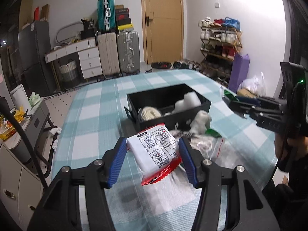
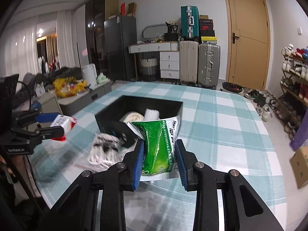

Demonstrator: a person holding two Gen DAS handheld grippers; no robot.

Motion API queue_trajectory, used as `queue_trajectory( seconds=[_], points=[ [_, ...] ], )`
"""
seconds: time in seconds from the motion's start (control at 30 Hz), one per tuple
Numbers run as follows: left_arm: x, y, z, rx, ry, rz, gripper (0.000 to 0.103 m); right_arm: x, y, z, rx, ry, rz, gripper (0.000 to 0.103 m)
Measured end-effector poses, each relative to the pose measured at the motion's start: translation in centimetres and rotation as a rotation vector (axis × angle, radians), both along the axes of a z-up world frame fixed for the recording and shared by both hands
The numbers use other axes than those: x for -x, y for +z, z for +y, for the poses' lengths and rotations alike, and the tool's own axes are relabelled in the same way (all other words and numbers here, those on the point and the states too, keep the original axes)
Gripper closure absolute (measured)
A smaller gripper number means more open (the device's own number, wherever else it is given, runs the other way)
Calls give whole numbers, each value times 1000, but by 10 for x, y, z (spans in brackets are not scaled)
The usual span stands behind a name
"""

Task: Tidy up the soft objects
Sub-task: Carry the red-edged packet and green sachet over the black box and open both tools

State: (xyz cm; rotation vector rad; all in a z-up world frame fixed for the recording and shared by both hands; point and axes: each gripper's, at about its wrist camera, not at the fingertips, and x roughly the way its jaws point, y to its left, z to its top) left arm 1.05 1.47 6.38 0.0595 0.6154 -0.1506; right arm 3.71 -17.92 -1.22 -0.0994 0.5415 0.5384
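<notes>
Worktop (image 2: 221, 119) under a teal-and-white checked cloth; room behind holds a grey fridge (image 2: 119, 46), white drawers (image 2: 169, 63), stacked suitcases (image 2: 199, 61), a tan door (image 2: 248, 38) and a shoe rack (image 2: 294, 73) at far right.

Left gripper (image 1: 153, 156) clamps a white pack (image 1: 156, 150) with a red crimped edge, held off the cloth. Its long axis runs from the gripper toward the bin, red seam nearest the camera, printed diagrams up.

Black bin (image 2: 138, 113) sits mid-worktop, open top; inside, a cream rope coil (image 2: 132, 116) at left and a white roll (image 2: 152, 113) beside it. Just before the bin lies a blurred heap of white soft items (image 2: 105, 148) and a clear zip bag (image 1: 213, 146).

Right gripper (image 2: 159, 161) pinches a green pouch (image 2: 159, 142) by its lower end. The pouch stands nearly upright, long axis vertical, top leaning over the bin's near wall.
</notes>
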Motion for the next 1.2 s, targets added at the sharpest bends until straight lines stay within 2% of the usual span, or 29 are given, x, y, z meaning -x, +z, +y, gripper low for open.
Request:
queue_trajectory(
  seconds=[0.33, 0.63, 0.77, 1.2],
  points=[
    [-20, 9, 3, 50, 35, -27, 48, 0, 19, 10, -116, 42, -12, 71],
    [-47, 22, 4, 89, 55, -79, 48, -11, 37, 24, -123, 70, -39, 71],
    [-62, 23, 2, 92, 60, -84, 48, -22, 35, 29, -119, 67, -27, 71],
    [-106, 3, -9, 76, 44, -27, 48, -67, 12, 37, -86, 49, 45, 71]
  ],
)
